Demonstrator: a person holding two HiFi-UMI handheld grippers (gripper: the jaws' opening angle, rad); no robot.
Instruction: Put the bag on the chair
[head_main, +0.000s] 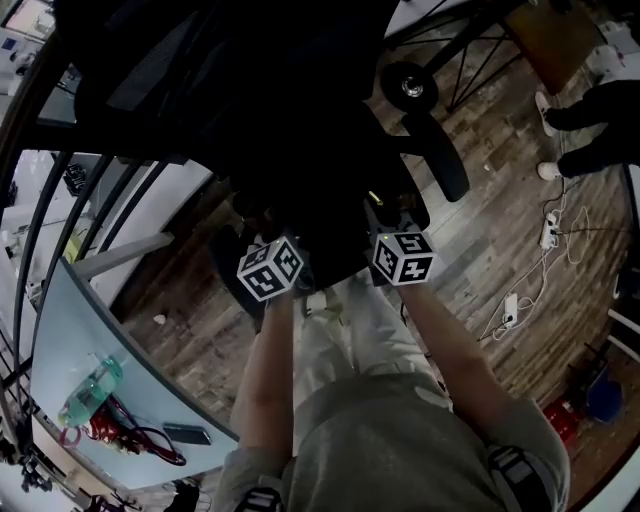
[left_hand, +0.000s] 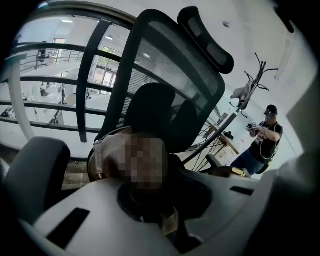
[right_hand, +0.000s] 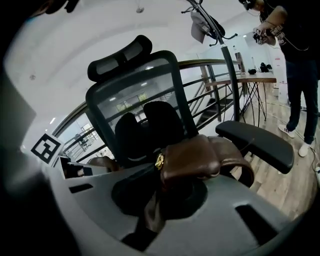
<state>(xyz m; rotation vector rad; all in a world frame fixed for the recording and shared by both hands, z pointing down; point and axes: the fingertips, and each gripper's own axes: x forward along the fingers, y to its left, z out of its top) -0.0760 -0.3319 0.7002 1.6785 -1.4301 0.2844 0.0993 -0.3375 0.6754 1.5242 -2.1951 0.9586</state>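
before the chair, left hand-held gripper and right hand-held gripper were each clamped on the bag.

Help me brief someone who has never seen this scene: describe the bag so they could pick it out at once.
Find the black mesh-backed office chair with its headrest. In front of its backrest, beside the padded armrest, is the brown leather bag, pinched in the right tongs. Its brown folds and gold clasp set it apart from the all-black chair parts.
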